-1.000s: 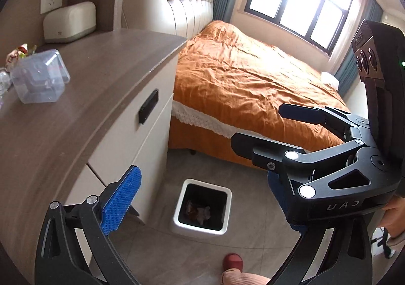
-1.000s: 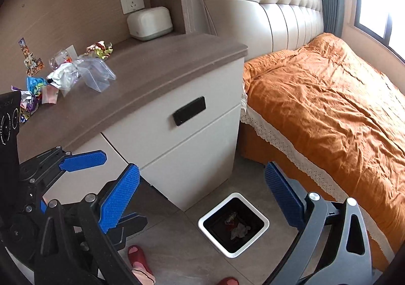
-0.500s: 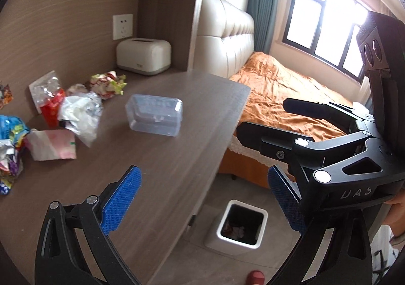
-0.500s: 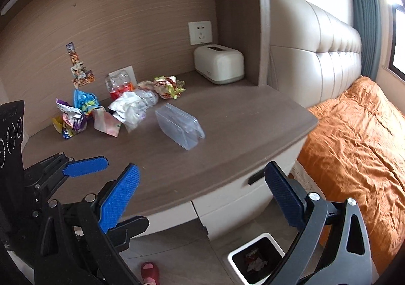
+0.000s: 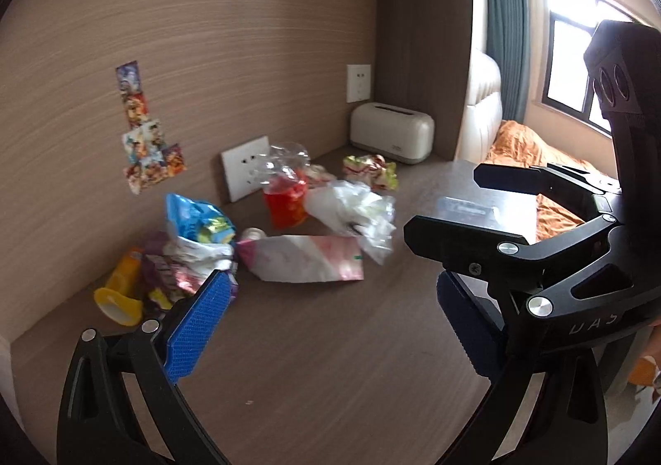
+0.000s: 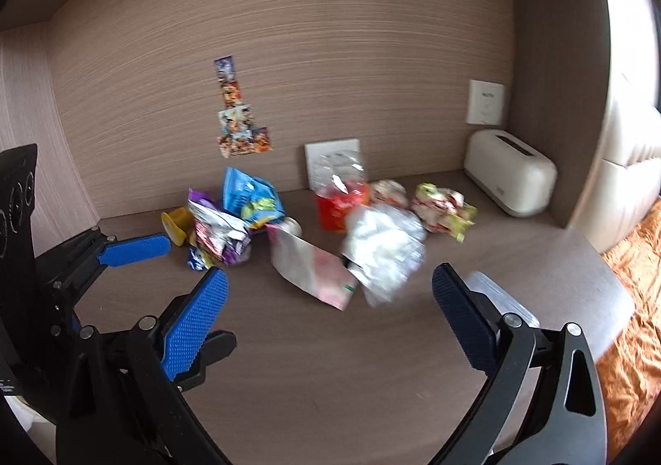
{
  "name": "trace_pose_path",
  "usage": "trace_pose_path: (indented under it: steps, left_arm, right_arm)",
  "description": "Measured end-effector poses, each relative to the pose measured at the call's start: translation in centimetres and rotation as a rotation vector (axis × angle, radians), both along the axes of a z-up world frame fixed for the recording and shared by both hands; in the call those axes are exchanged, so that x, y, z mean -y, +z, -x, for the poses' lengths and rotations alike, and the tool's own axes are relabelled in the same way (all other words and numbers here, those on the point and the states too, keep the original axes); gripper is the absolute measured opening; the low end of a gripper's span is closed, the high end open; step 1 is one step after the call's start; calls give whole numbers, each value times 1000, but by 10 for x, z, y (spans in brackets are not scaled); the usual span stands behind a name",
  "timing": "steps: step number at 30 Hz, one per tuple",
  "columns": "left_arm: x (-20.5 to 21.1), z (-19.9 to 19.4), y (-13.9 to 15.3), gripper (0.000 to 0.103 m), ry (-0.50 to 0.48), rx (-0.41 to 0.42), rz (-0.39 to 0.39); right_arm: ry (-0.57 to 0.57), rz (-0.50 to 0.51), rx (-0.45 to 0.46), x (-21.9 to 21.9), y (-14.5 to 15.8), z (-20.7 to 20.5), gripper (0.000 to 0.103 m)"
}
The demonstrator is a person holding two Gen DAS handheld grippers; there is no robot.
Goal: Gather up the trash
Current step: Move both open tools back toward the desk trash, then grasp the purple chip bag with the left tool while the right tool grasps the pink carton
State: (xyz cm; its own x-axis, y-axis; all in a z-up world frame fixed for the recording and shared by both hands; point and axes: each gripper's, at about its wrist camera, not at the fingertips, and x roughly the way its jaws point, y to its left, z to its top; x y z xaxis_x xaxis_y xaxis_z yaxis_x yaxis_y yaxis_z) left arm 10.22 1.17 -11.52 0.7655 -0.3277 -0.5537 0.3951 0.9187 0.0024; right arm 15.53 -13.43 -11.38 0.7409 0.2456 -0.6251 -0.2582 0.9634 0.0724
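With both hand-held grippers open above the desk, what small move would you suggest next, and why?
Probably ease the right hand-held gripper forward onto the crumpled clear plastic. It lies nearest, almost between the open jaws, and neither it nor the left hand-held gripper holds anything.

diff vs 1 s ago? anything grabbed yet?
Both grippers swung up from the floor bin to the desk and now face the trash pile. Left gripper and right gripper kept their jaws open and empty; nothing grabbed. The wrappers and clear plastic box lie as before.
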Motion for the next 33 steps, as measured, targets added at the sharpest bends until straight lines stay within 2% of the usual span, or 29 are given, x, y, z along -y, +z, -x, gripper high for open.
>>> trace_pose_path:
  steps: [7, 12, 22, 27, 28, 31, 33]
  left_arm:
    - [-57, -34, -5, 98, 40, 15, -43]
    - [-77, -66, -24, 98, 27, -1, -92]
    - [-76, -111, -62, 98, -61, -79, -140]
    - [-78, -130, -78, 98, -89, -151, -118]
    - [-78, -133, -82, 98, -89, -162, -122]
    - [-74, -137, -91, 97, -103, -185, -137]
    - [-71, -137, -95, 88, -115, -185, -158]
  right_arm:
    - [59, 27, 13, -67, -10, -42, 99]
    - [91, 57, -41, -92, -33, -78, 99]
    - [90, 103, -170, -94, -77, -119, 99]
    - [120, 140, -223, -94, -92, -127, 98]
    - [124, 143, -233, -94, -95, -131, 97]
    - [136, 171, -269, -99, -106, -139, 84]
    - [149, 212, -286, -105, -114, -141, 60]
